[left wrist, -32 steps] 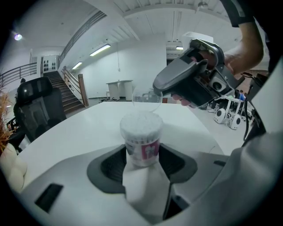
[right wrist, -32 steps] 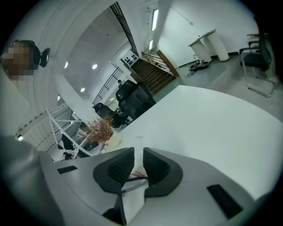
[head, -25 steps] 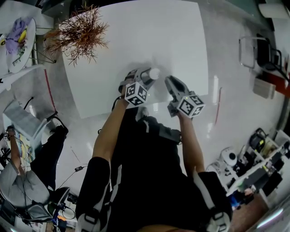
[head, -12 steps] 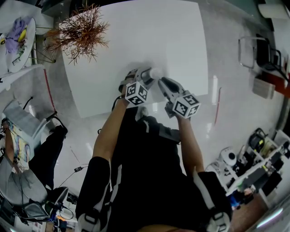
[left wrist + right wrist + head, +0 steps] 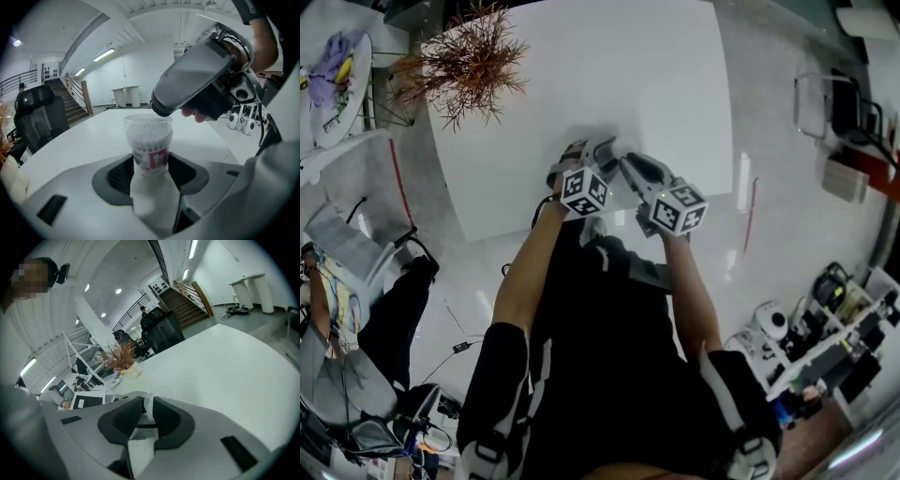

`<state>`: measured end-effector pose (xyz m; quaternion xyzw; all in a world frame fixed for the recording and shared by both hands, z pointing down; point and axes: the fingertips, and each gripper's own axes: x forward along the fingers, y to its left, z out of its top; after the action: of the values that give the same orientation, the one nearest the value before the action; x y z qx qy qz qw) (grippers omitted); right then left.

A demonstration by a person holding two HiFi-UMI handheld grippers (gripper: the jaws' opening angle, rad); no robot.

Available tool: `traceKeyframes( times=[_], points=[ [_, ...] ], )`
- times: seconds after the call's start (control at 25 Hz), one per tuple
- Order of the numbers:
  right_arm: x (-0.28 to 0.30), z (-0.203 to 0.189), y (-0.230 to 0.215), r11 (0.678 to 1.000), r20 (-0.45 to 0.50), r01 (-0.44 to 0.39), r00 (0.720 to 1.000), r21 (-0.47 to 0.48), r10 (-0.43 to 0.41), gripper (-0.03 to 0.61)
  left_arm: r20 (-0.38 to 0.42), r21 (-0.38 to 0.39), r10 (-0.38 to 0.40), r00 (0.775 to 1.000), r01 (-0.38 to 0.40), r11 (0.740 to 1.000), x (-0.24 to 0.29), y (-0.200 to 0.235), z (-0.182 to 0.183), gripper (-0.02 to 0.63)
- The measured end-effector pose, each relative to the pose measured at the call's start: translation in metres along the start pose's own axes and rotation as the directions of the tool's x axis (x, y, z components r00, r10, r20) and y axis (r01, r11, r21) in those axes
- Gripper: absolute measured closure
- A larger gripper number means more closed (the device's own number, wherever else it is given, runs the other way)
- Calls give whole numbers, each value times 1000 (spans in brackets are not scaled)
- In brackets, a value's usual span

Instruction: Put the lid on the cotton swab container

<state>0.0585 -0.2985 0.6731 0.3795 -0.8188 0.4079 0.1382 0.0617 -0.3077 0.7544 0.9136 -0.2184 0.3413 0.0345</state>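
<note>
Left hand-held gripper (image 5: pixel 150 171) clasps the swab container (image 5: pixel 148 133); its pink label (image 5: pixel 157 158) is unreadable. Right hand-held gripper (image 5: pixel 146 416), at 1 o'clock above it, pinches the clear lid (image 5: pixel 149 401).

No legible text (container label (image 5: pixel 151 158) blurred)

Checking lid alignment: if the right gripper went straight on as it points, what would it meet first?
Likely the white table: past the lid in the right gripper, its view shows only tabletop.
</note>
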Motion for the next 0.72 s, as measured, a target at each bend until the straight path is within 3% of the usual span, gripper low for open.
traceKeyframes(
  times=[0.36, 0.72],
  points=[
    [8, -3, -6, 979, -75, 131, 987, -157, -144, 555, -3, -1, -6, 1000, 6, 1000, 0, 0, 0, 383],
    [11, -5, -7, 975, -73, 140, 985, -175, -155, 557, -2, -12, -17, 1000, 17, 1000, 2, 0, -3, 382]
  ],
)
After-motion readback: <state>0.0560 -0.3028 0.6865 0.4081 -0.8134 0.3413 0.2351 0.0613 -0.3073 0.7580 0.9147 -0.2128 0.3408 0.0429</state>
